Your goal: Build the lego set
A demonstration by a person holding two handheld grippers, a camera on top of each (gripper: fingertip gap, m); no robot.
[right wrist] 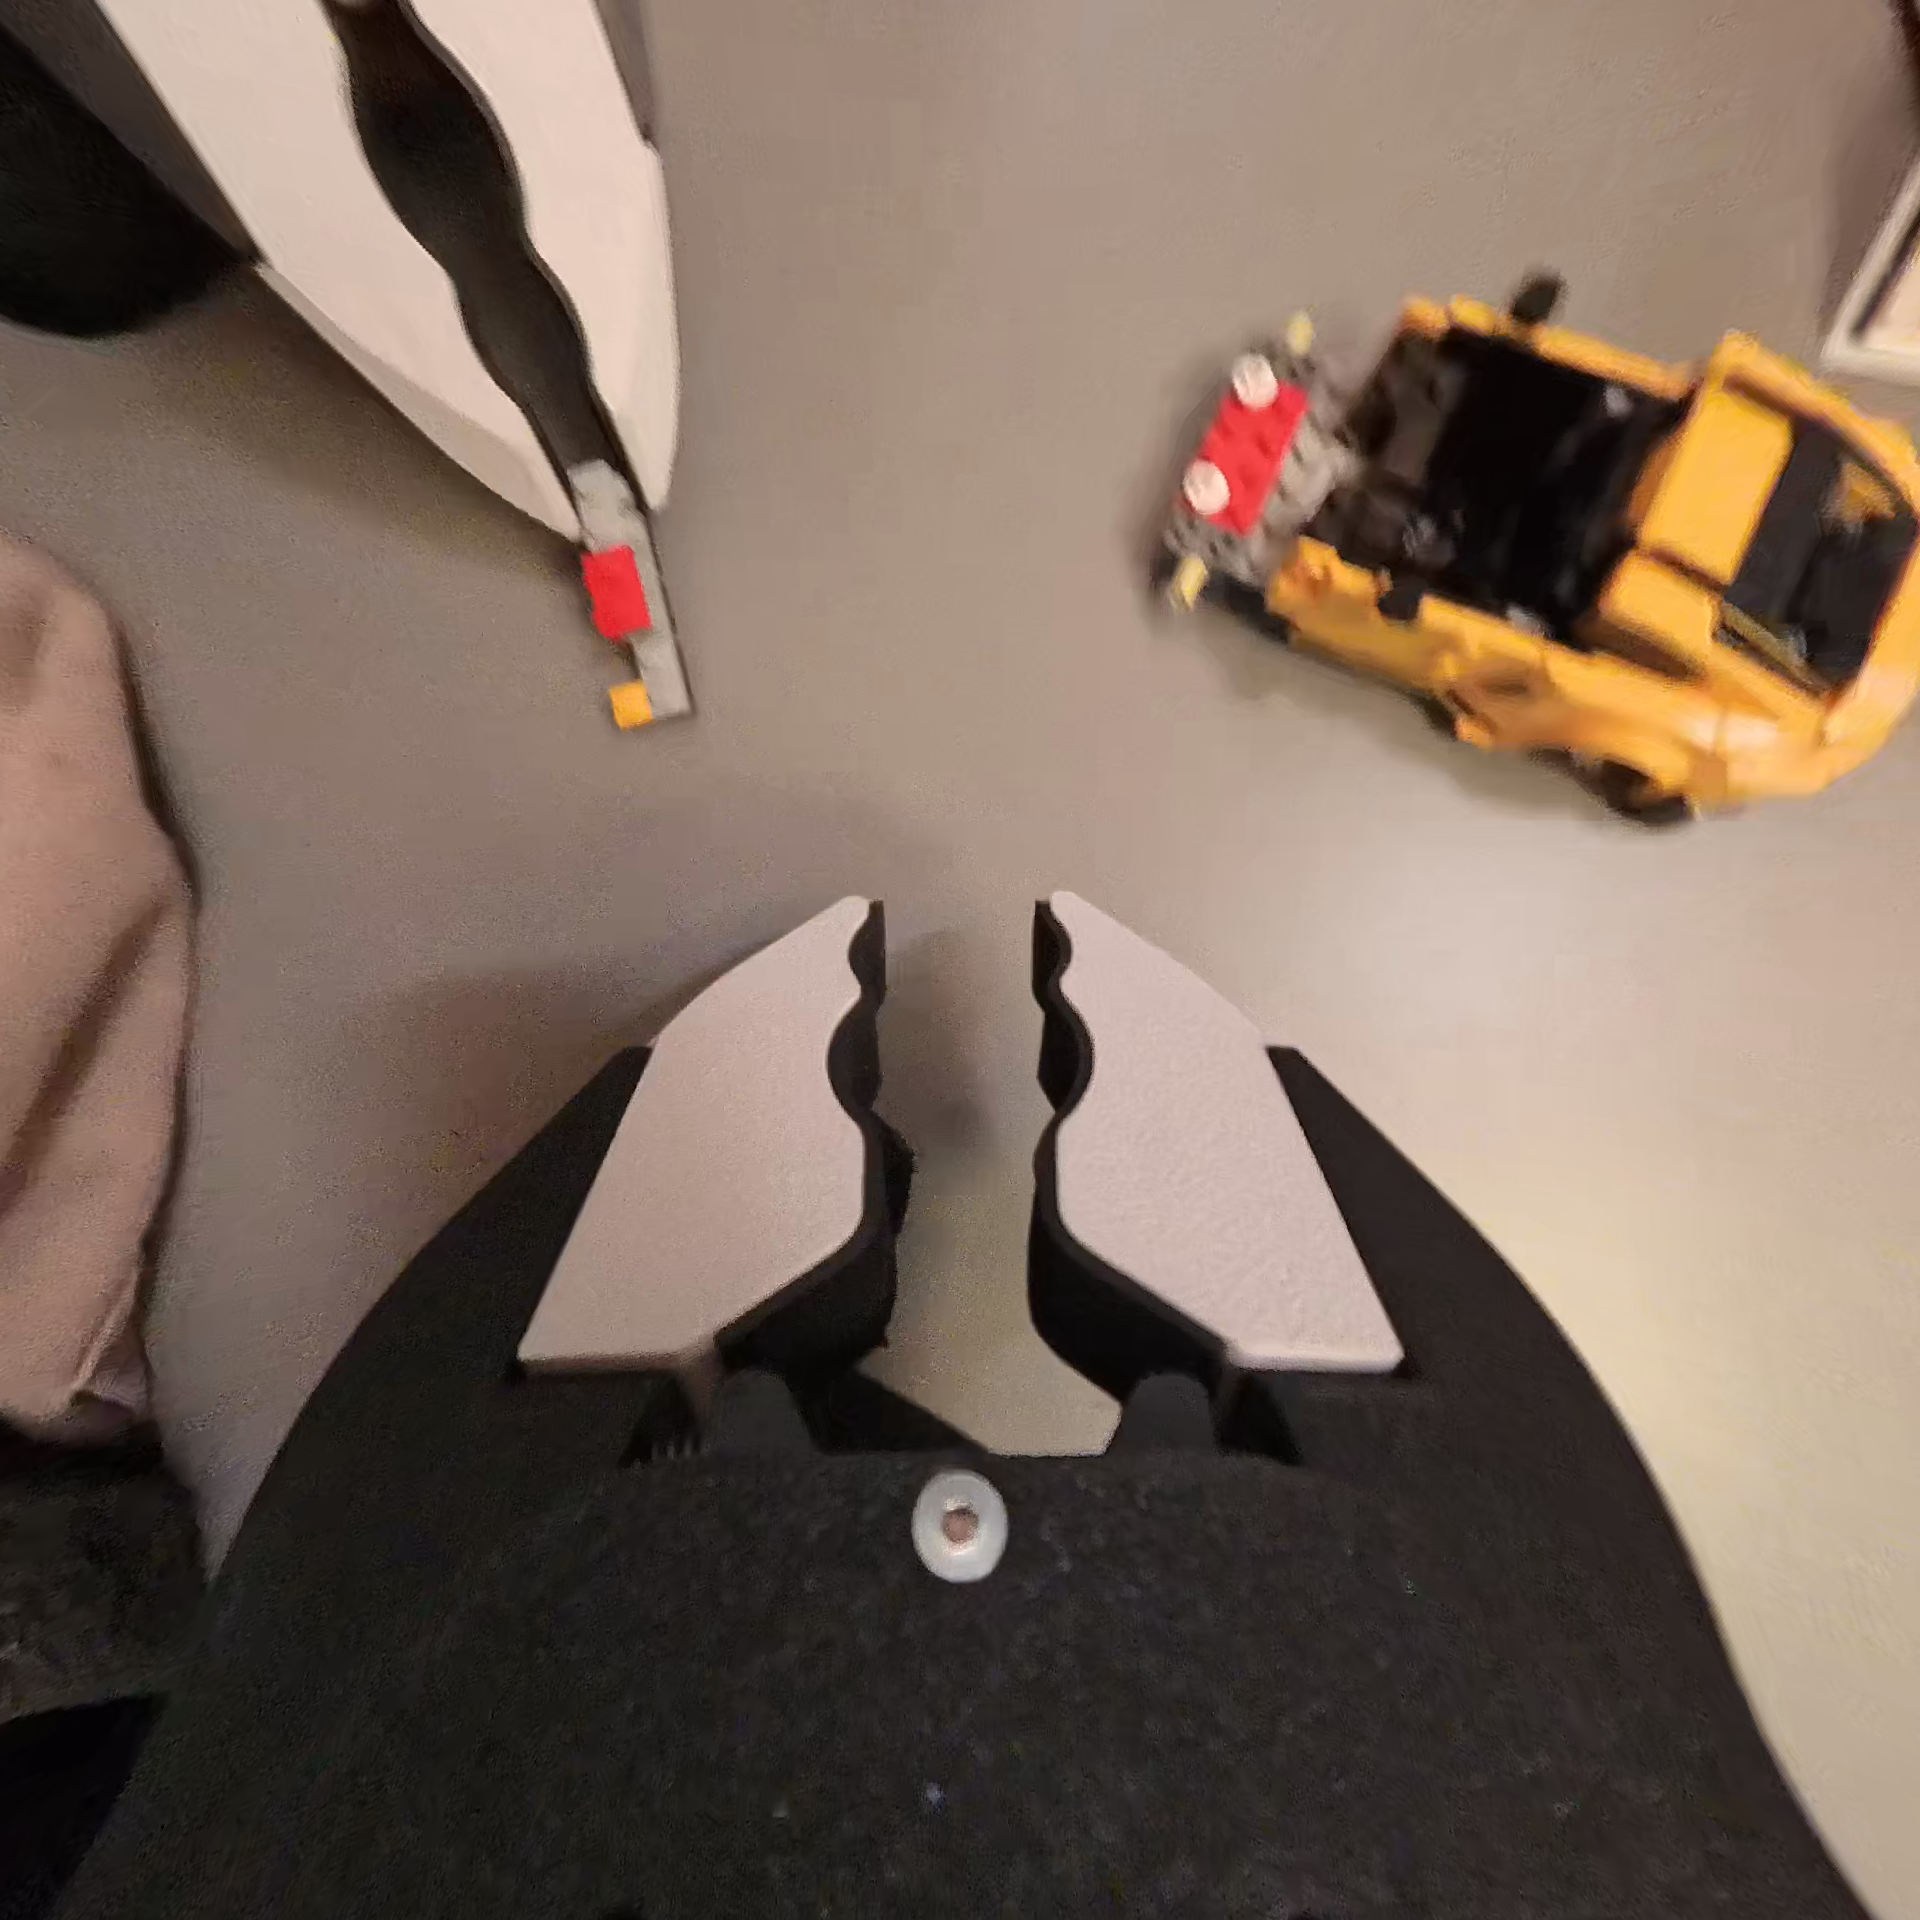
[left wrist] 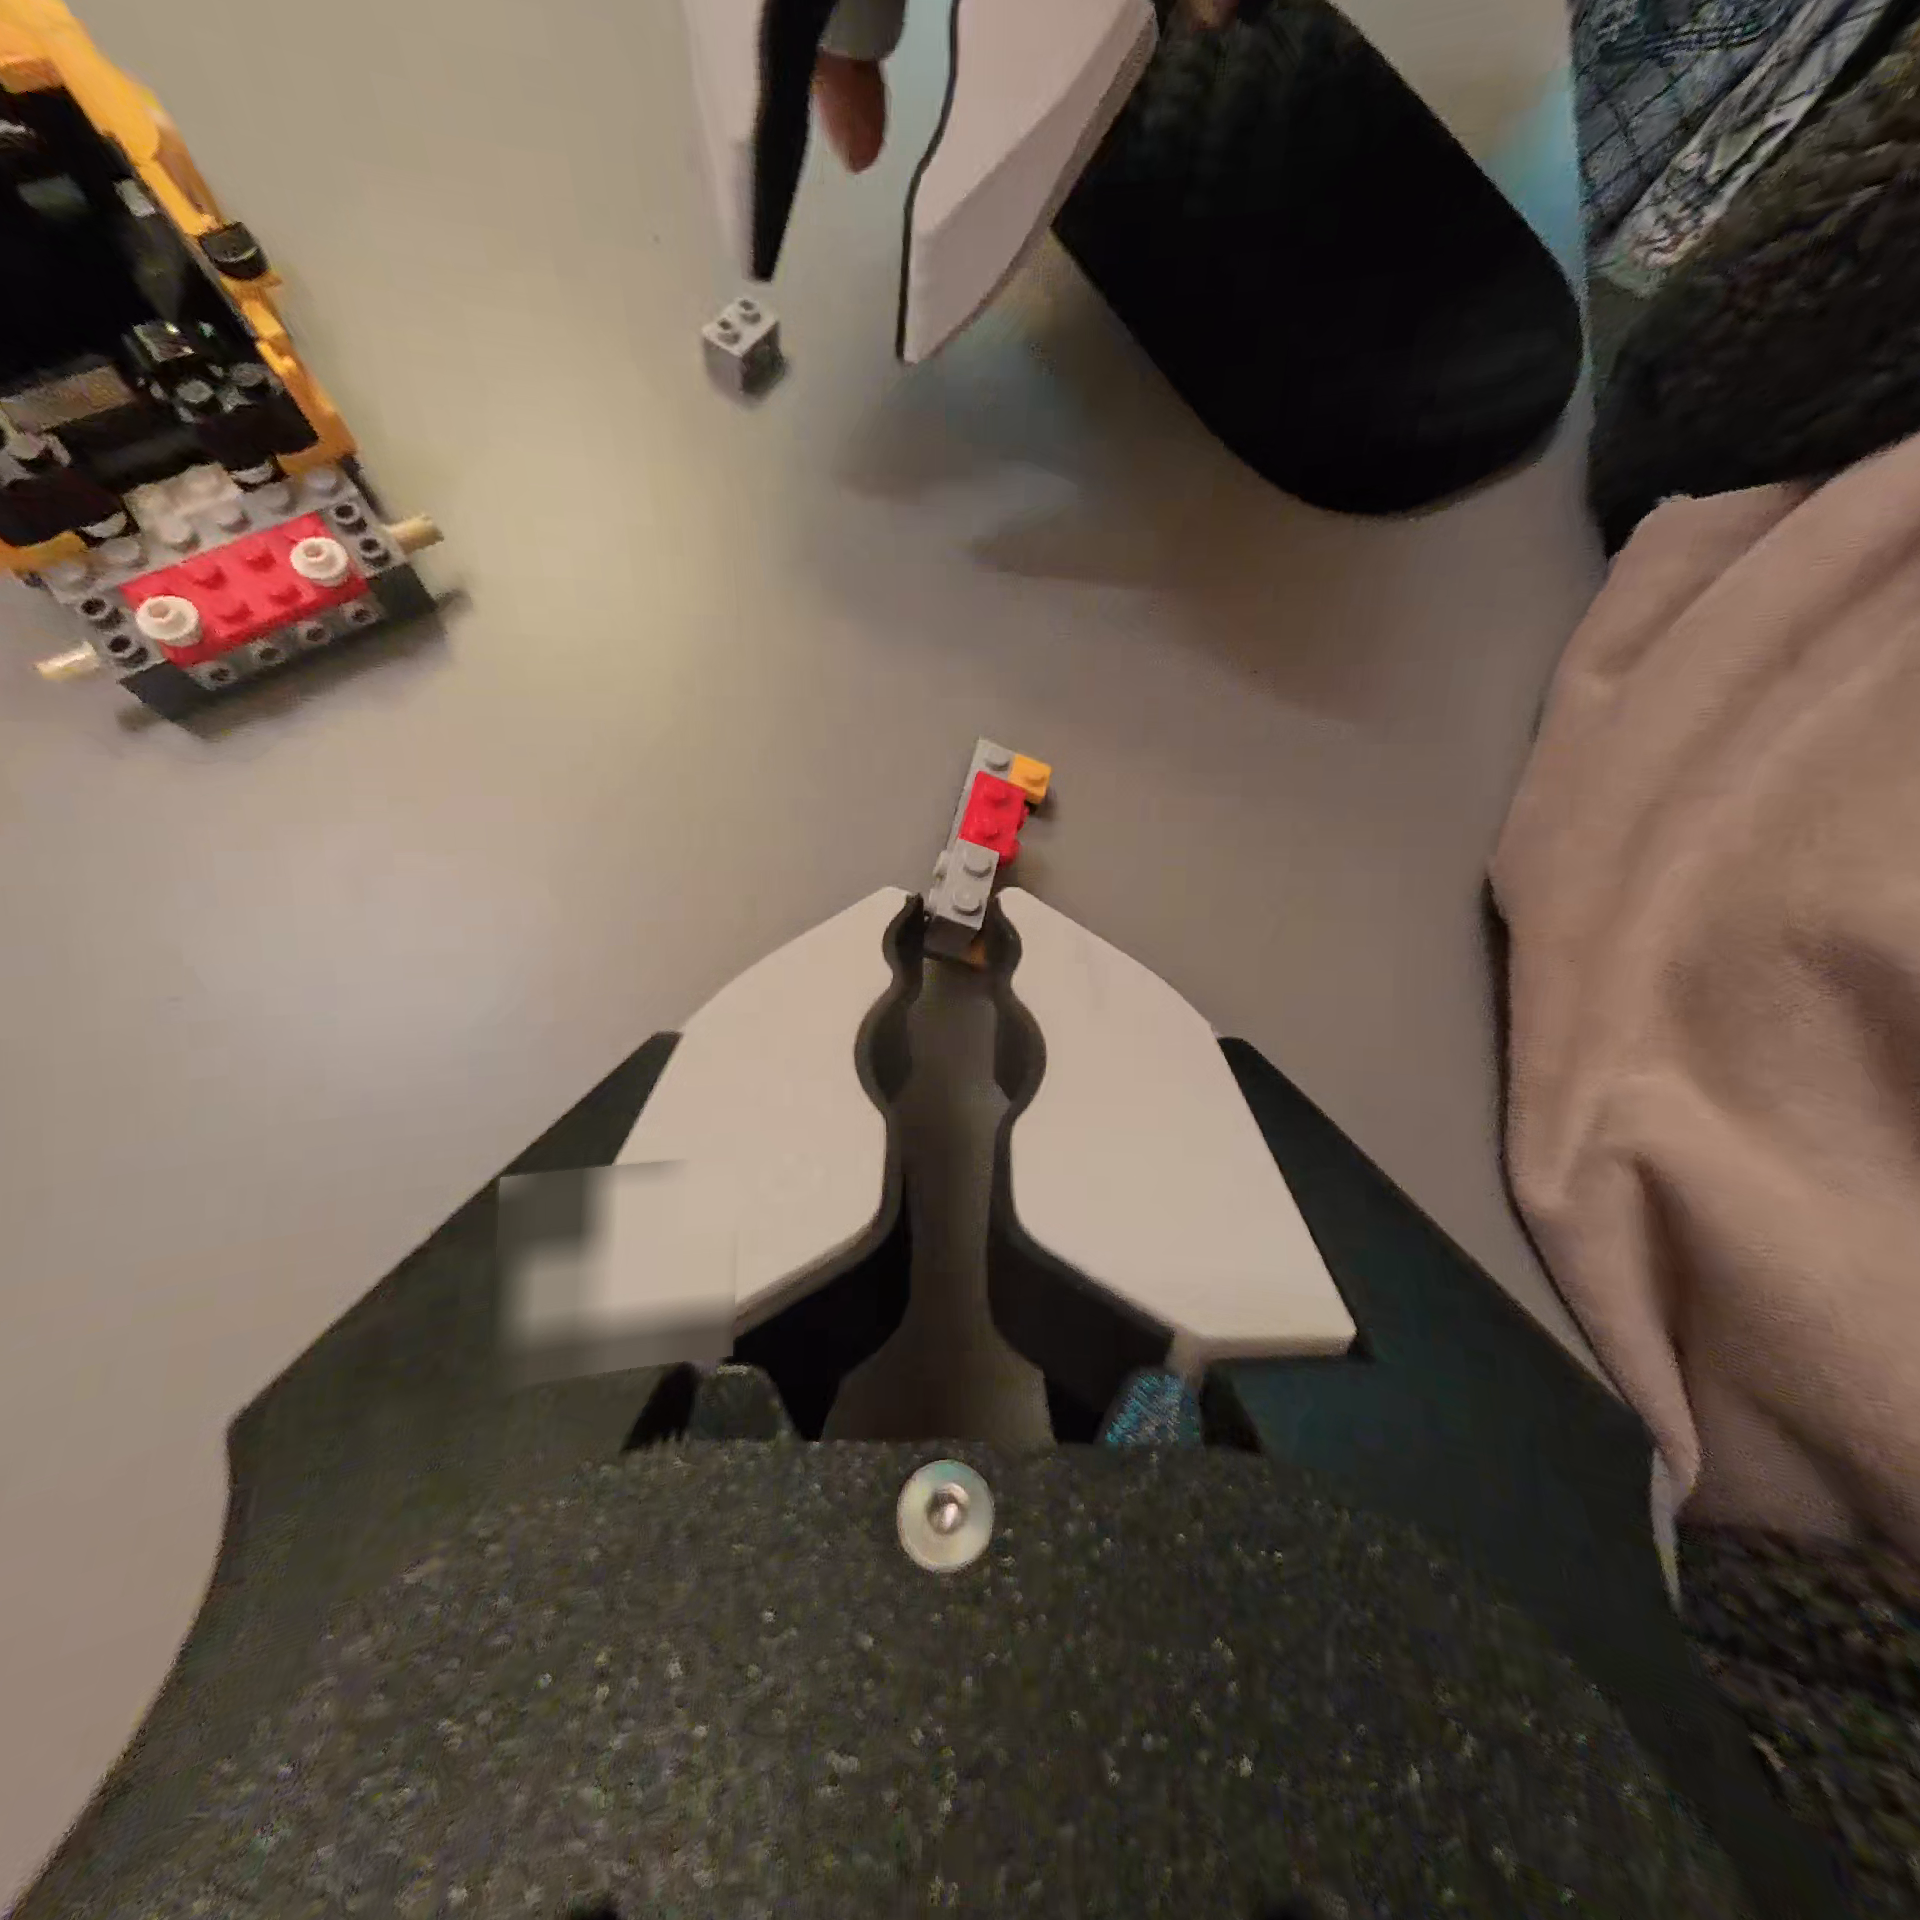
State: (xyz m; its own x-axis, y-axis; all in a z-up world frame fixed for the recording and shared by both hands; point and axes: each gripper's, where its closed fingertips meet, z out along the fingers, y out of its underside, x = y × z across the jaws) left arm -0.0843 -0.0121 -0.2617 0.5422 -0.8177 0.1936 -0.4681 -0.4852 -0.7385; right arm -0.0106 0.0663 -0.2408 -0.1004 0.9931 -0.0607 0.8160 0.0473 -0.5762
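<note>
Pinching studded grey-red-orange strip (left wrist: 982, 842) — blocky.

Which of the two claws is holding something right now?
The left gripper: its tips pinch one end of a small grey, red and orange brick strip. The right gripper is open, with only bare table between its tips.
</note>
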